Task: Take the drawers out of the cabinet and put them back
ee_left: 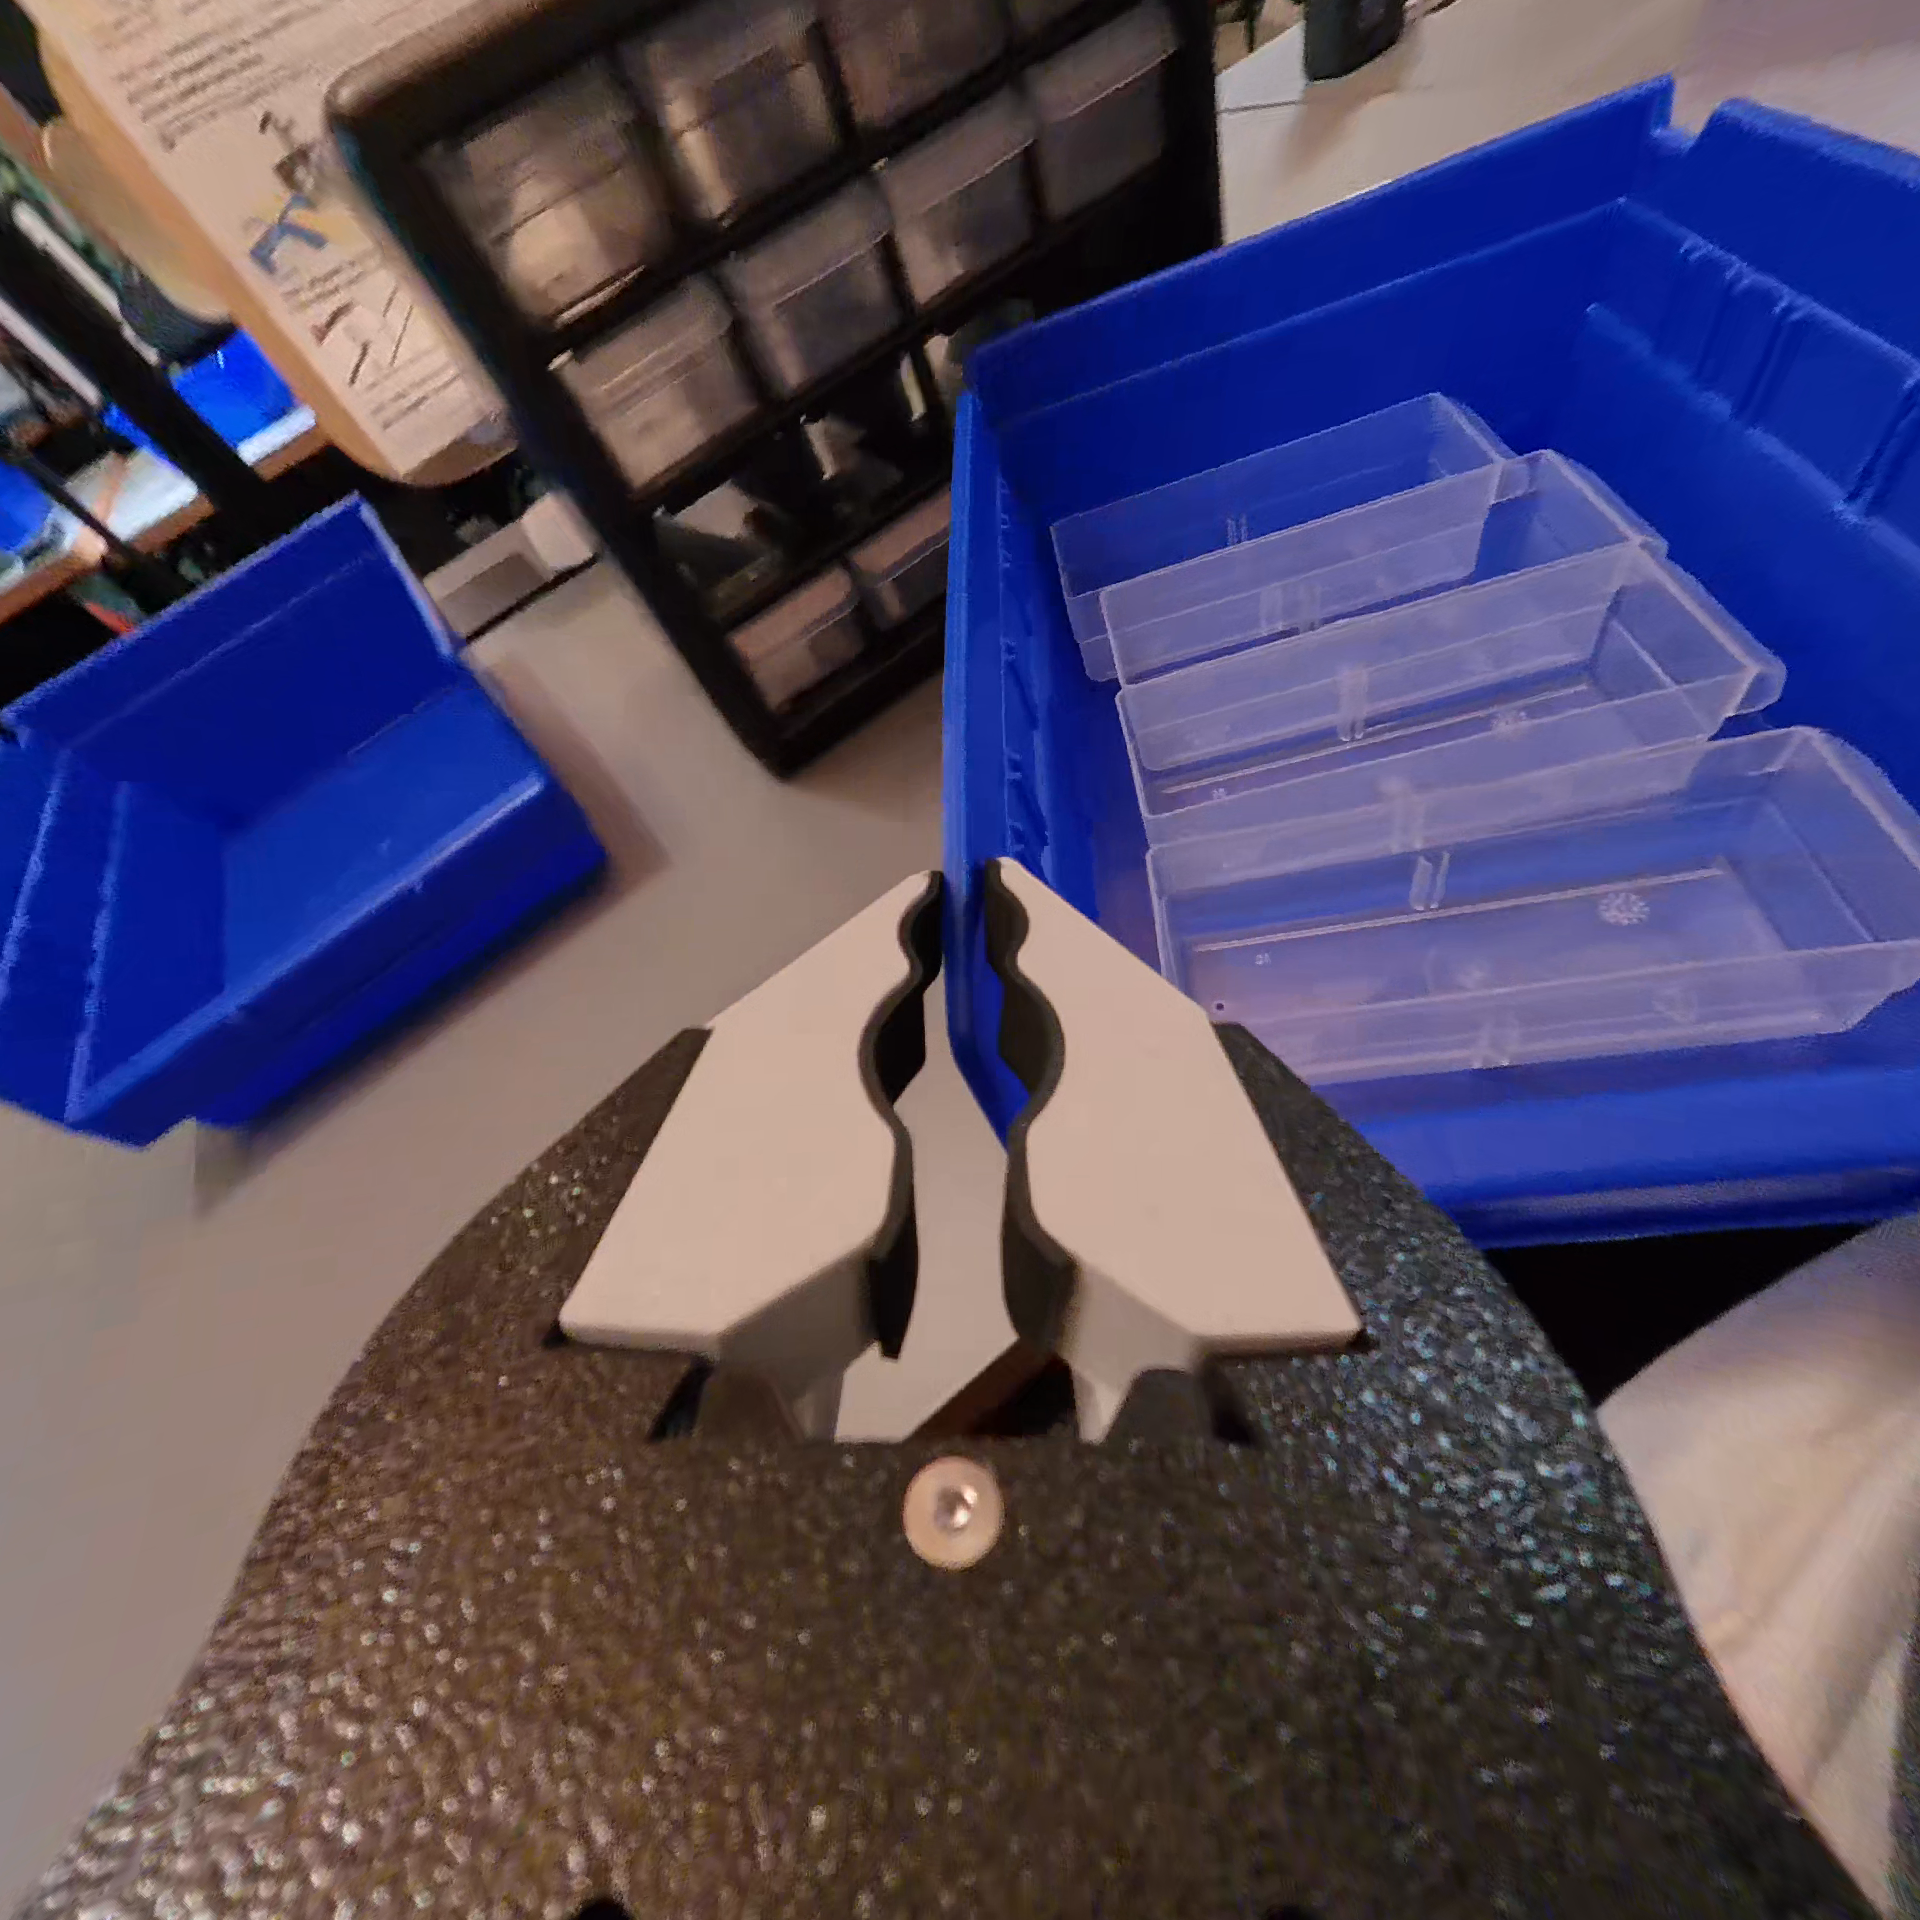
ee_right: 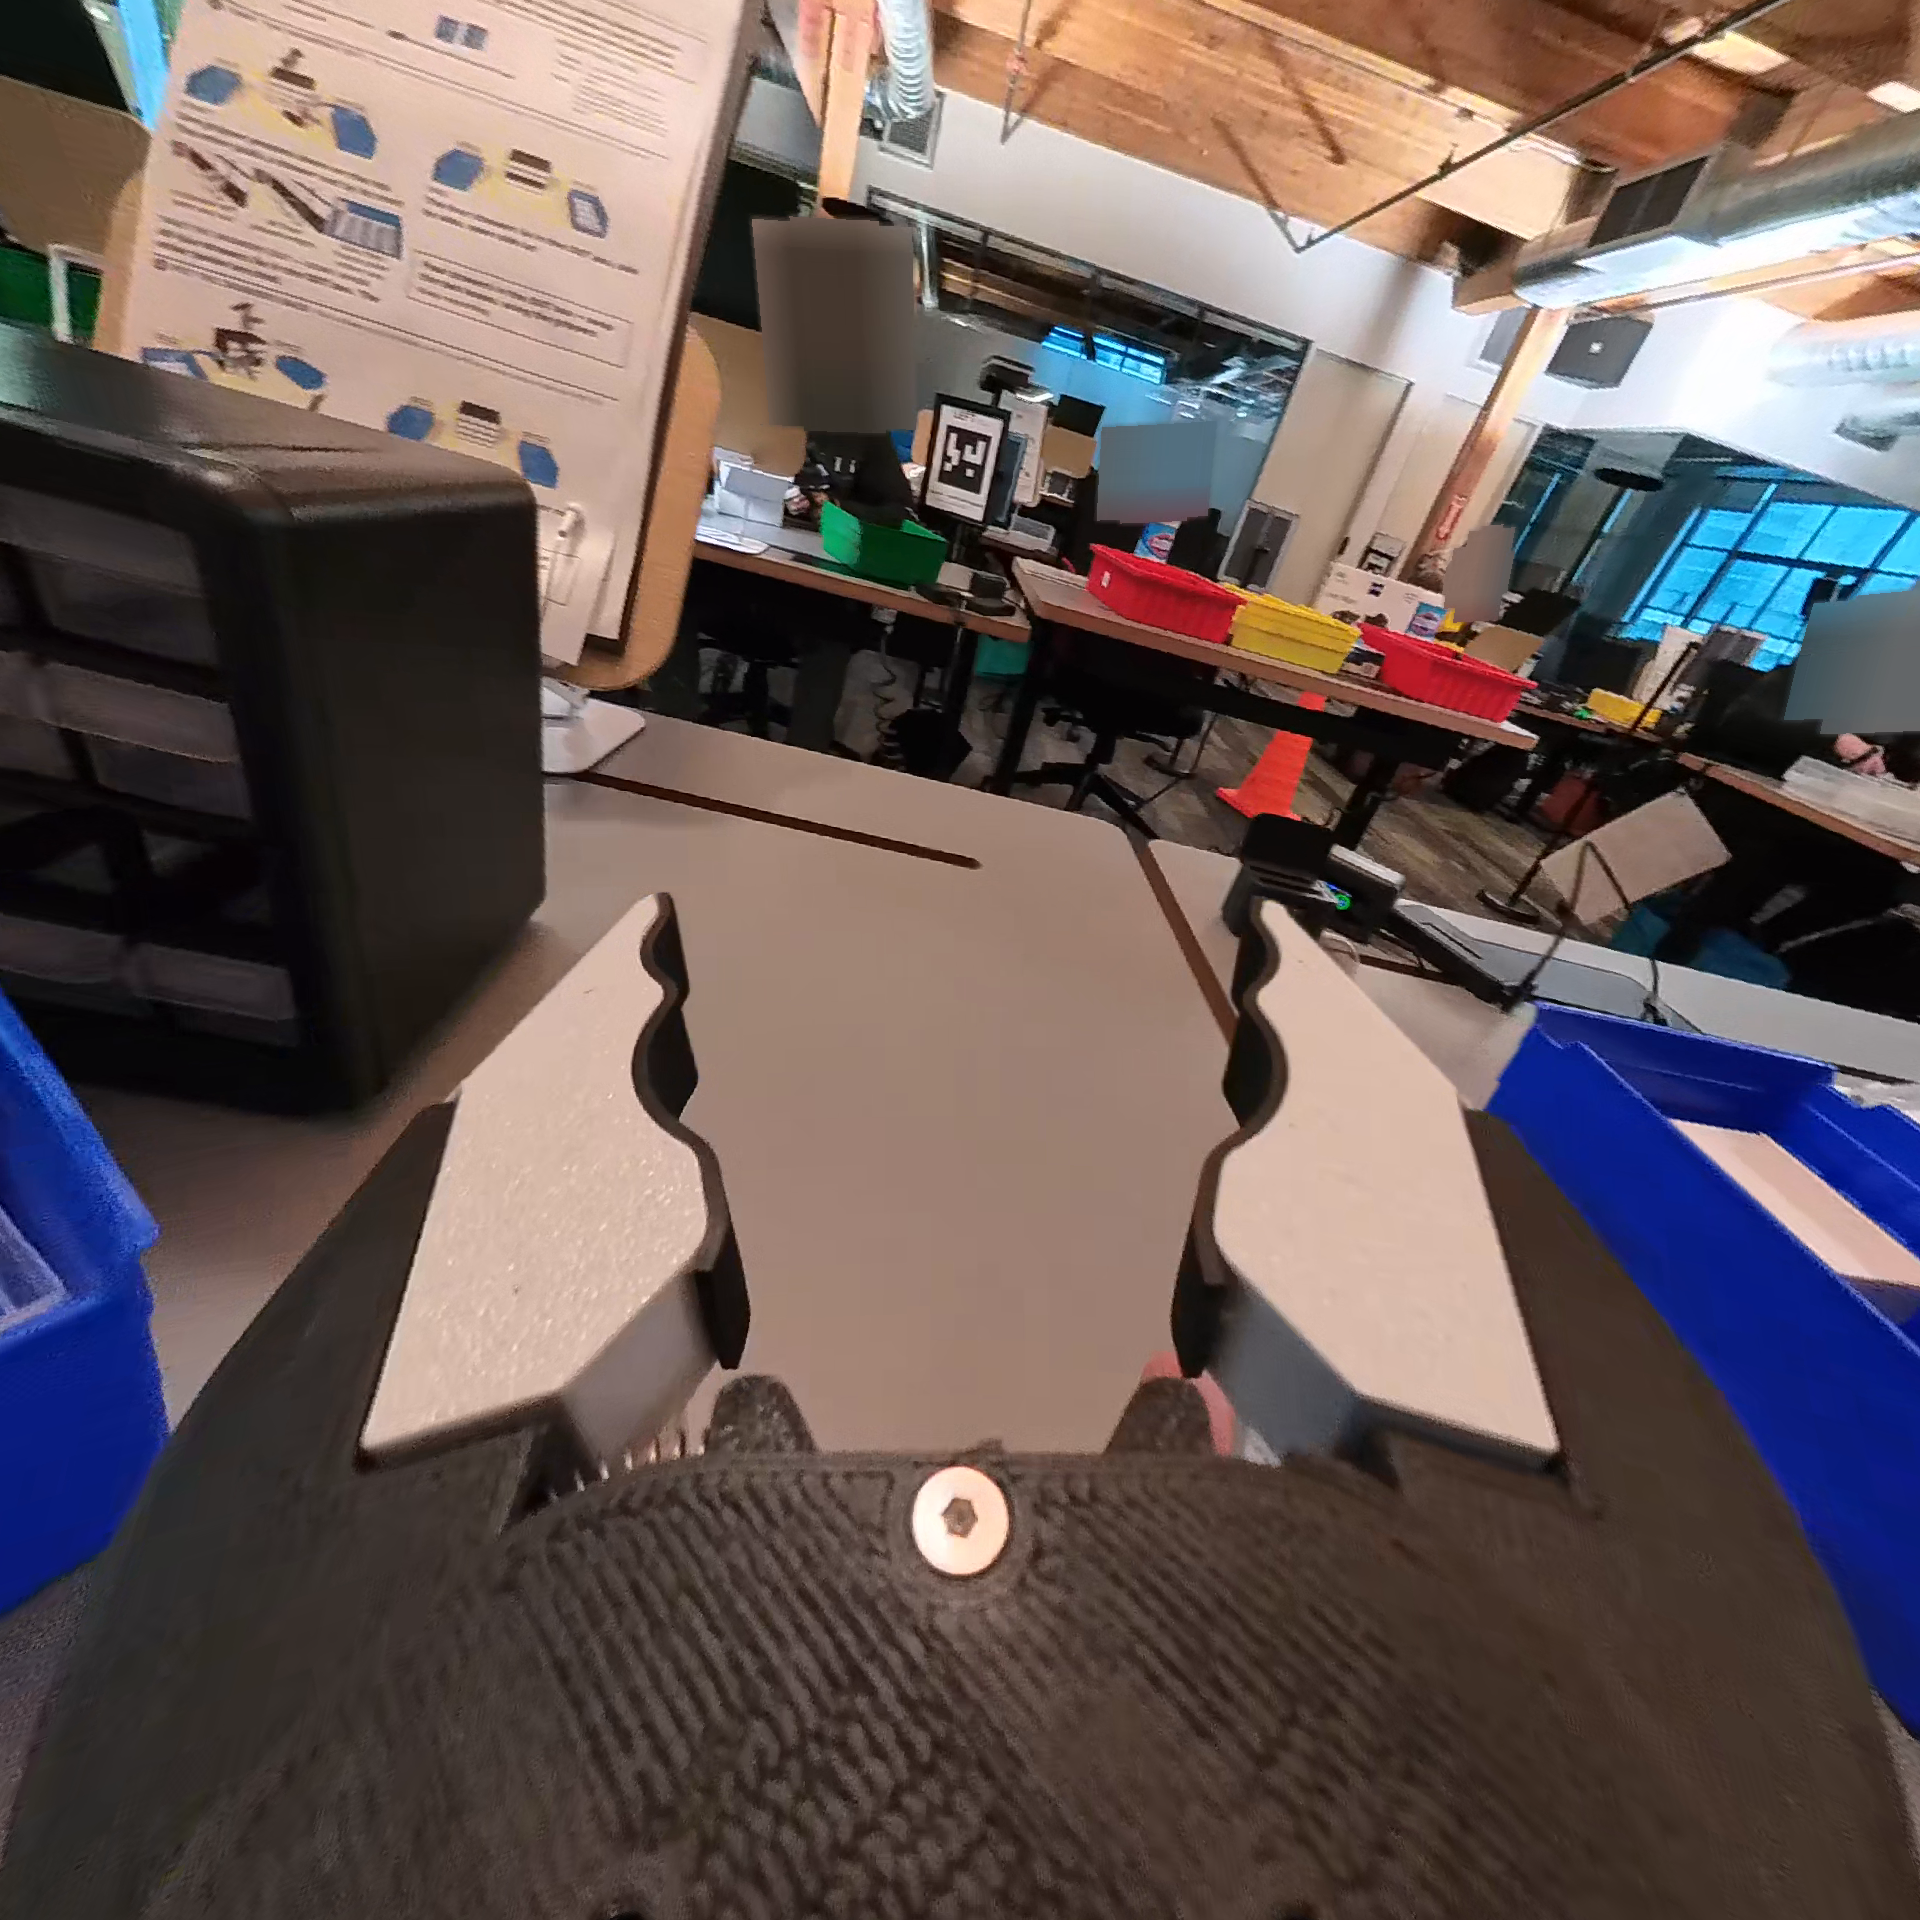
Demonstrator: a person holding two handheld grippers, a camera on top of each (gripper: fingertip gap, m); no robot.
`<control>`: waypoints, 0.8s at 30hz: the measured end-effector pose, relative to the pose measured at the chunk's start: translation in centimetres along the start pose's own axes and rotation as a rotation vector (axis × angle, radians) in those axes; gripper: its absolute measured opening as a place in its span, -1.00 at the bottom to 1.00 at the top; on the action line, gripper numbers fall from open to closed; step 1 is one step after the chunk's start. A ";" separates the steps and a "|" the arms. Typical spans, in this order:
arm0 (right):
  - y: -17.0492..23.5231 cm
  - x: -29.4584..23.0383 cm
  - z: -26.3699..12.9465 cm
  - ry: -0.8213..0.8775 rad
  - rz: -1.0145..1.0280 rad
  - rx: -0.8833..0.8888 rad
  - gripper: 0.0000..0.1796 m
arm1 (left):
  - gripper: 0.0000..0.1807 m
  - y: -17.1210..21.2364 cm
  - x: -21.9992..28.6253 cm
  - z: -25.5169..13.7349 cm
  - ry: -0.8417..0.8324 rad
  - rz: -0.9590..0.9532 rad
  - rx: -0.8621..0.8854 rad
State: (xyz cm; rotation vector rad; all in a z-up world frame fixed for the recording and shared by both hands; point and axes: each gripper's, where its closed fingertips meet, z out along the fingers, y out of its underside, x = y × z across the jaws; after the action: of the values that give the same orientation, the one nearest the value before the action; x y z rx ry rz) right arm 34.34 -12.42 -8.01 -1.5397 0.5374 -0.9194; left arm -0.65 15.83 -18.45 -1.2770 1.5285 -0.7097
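The black drawer cabinet (ee_left: 790, 343) stands at the back of the table with clear drawers in most slots and some lower slots dark. It also shows at the left of the right wrist view (ee_right: 260, 748). Several clear plastic drawers (ee_left: 1455, 790) lie side by side in a large blue bin (ee_left: 1558, 1164) on the right. My left gripper (ee_left: 963, 888) is shut and empty, above the table by that bin's near left corner. My right gripper (ee_right: 961, 925) is open and empty over the bare table, right of the cabinet.
A second blue bin (ee_left: 260, 862) sits at the left with nothing in it. An instruction board (ee_right: 416, 239) stands behind the cabinet. A blue bin (ee_right: 1714, 1247) lies right of the right gripper, another blue bin's corner (ee_right: 62, 1351) left. Other tables with coloured trays and people are far behind.
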 end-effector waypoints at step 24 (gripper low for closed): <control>-0.6 -9.3 7.4 -0.227 0.028 0.023 0.14 | -0.96 2.4 -2.5 -4.7 -0.307 -0.353 0.028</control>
State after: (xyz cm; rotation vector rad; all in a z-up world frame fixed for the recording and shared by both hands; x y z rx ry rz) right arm 34.77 -0.68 -9.64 -1.5872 0.3824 -0.7157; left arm -5.98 18.22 -18.21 -1.5745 1.0539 -0.7142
